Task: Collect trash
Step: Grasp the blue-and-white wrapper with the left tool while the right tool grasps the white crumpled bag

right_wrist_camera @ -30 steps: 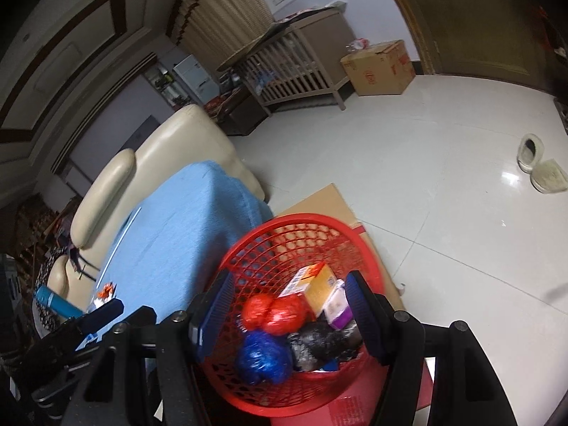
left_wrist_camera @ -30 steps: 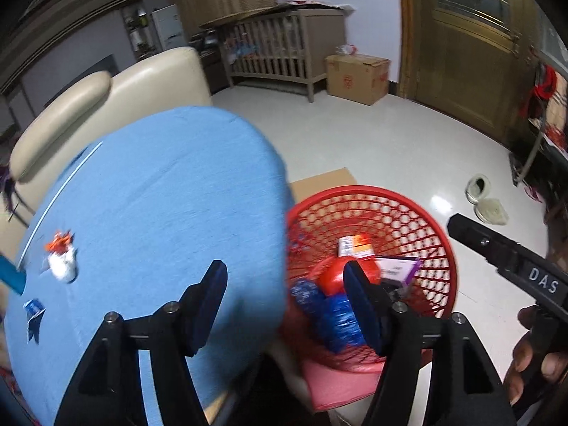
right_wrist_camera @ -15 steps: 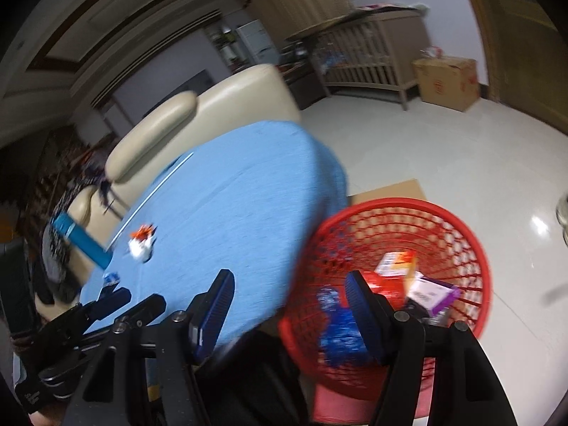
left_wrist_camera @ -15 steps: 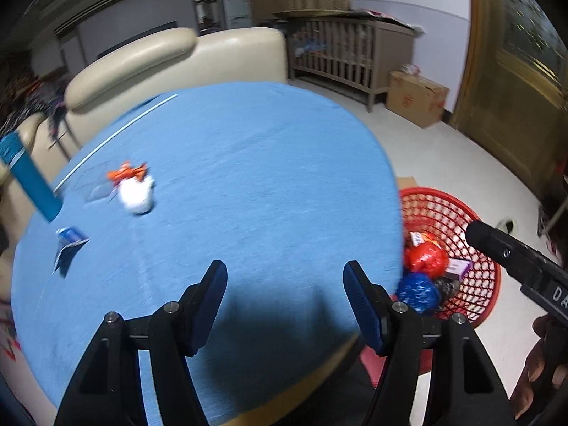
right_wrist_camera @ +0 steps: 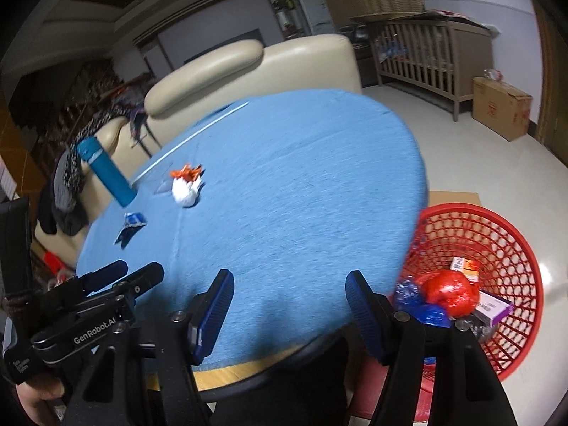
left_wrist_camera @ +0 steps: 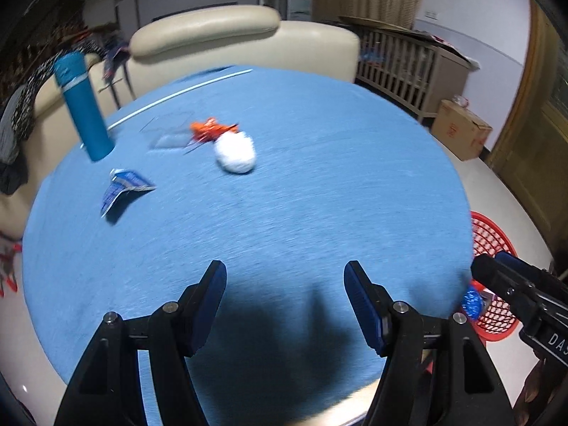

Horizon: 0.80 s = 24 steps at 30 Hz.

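On the round blue table (left_wrist_camera: 319, 184) lie a white crumpled wad (left_wrist_camera: 235, 153), an orange wrapper (left_wrist_camera: 209, 130) just behind it, a clear plastic piece (left_wrist_camera: 170, 135) and a blue-white torn packet (left_wrist_camera: 124, 188). They also show in the right wrist view: the wad (right_wrist_camera: 185, 189), the orange wrapper (right_wrist_camera: 186, 172), the packet (right_wrist_camera: 130, 225). The red mesh basket (right_wrist_camera: 504, 248) stands on the floor right of the table, holding red and blue bags and boxes. My left gripper (left_wrist_camera: 285, 293) is open and empty over the table's near edge. My right gripper (right_wrist_camera: 289, 301) is open and empty, beside the basket.
A tall blue bottle (left_wrist_camera: 83, 106) stands at the table's far left, with a white stick (left_wrist_camera: 177, 94) behind it. A cream sofa (left_wrist_camera: 230, 35) is behind the table. A wooden crib (left_wrist_camera: 408, 67) and a cardboard box (left_wrist_camera: 461, 131) stand at the far right.
Both grippers swung left from over the basket to face the table. The trash on the table now sits nearer the middle of both views. Both grippers stayed open.
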{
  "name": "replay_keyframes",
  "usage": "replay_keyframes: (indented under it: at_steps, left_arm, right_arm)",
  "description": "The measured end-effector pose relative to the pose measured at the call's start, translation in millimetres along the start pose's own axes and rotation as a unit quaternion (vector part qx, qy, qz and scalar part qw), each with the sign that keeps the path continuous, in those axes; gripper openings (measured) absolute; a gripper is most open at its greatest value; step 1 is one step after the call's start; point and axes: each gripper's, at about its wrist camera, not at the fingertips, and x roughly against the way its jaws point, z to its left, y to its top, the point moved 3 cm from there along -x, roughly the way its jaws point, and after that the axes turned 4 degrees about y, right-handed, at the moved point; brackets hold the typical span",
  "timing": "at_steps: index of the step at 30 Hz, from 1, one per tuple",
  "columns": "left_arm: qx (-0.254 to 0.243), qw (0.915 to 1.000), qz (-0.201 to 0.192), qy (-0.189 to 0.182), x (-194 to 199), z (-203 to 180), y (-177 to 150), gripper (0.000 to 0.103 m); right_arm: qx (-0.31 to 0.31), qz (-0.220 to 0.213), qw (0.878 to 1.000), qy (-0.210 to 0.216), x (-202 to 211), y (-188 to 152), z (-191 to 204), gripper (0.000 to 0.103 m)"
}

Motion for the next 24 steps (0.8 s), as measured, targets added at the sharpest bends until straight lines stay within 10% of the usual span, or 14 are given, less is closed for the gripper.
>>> replay_keyframes:
  at_steps: [15,24]
  left_arm:
    - [0.165,0.9831,0.028,0.074,-58,163,26,0.07]
    - [0.209,0.9748,0.03,0.074,-93,198,64,0.071]
  right_arm:
    - [0.047,0.069,0.996,0.004,-72,7,43,0.072]
    - [0.078,0.071,0.994,0.019,-118,55,83,0.072]
